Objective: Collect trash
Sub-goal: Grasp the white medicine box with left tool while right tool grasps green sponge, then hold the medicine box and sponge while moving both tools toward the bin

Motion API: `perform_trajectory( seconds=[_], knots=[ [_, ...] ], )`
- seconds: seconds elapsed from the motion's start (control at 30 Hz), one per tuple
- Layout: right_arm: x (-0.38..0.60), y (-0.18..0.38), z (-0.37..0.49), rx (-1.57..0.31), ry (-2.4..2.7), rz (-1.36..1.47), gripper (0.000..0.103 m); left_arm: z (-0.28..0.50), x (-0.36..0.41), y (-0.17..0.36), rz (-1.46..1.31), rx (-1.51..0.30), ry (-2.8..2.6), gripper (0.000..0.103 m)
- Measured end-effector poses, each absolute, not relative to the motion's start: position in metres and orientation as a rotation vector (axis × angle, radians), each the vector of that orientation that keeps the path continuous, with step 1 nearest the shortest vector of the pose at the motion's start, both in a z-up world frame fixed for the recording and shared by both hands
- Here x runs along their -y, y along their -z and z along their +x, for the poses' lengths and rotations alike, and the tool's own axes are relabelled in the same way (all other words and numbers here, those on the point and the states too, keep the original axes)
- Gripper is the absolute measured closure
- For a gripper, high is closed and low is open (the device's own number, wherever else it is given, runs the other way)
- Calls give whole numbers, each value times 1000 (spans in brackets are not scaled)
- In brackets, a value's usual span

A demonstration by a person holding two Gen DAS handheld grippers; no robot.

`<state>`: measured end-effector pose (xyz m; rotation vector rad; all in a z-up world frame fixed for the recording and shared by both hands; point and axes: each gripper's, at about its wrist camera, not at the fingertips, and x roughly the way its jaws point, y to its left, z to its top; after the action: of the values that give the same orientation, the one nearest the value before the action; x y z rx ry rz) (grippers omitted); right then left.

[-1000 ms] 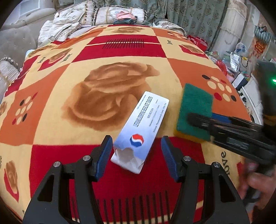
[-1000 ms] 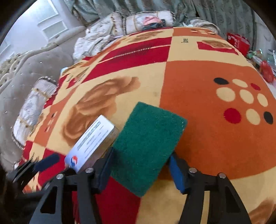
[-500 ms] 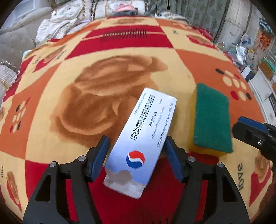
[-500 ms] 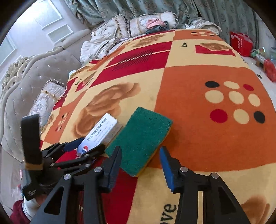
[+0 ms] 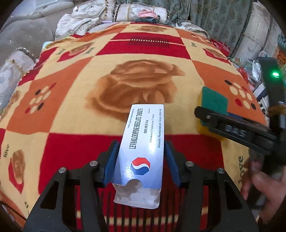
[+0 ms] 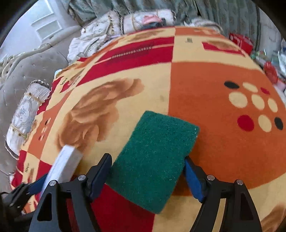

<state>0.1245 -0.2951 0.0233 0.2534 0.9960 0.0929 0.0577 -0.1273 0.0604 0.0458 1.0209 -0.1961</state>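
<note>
The left gripper (image 5: pixel 141 158) has just been closing, and its blue pads (image 5: pixel 110 160) now stand against both long sides of a flat cardboard tablet box (image 5: pixel 143 151), grasping it near its torn, ragged near end, where an open flap shows grey board; whether anything is inside the box cannot be told. The box is glossy white and pale blue with black lettering and a red-and-blue emblem, and it lies lengthwise over the red square near the near edge of the blanket (image 5: pixel 71 92), its far end reaching the cream square with the brown rose. The right gripper (image 6: pixel 148 178) has just been opening, with the scouring sponge (image 6: pixel 153 157) between its jaws; the right pad touches the sponge's edge while the left pad stands just beside it, so the grip looks released. The sponge is a rectangular slab, coarse green fibre on top and yellow foam beneath, lying tilted toward the blanket's right edge where the orange square meets cream. The blanket is fleecy, checked in red, orange and cream with roses and dots. Beyond its far edge are pale embroidered cushions (image 5: pixel 135 14), a grey tufted sofa (image 6: pixel 35 58) at the left, and green patterned curtains (image 5: pixel 214 17).
</note>
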Motion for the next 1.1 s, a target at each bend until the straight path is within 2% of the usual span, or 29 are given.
perform_trajectory(
  seconds=[0.03,0.13,0.5,0.83,1.1],
  knots=[
    [294,-23,123,-996,-96,221,34,54,126,-63,38,-1020,203,53],
    [299,-26,110,-991,-122,193,43,39,126,-73,21,-1002,222,53],
    [332,-72,-15,-957,-327,181,43,-39,145,-99,12,-964,331,54],
    [357,-58,-144,-986,-313,94,43,-108,167,-104,26,-945,385,54],
    [371,-50,-190,-982,-276,106,43,-143,178,-100,36,-958,417,54]
  ],
)
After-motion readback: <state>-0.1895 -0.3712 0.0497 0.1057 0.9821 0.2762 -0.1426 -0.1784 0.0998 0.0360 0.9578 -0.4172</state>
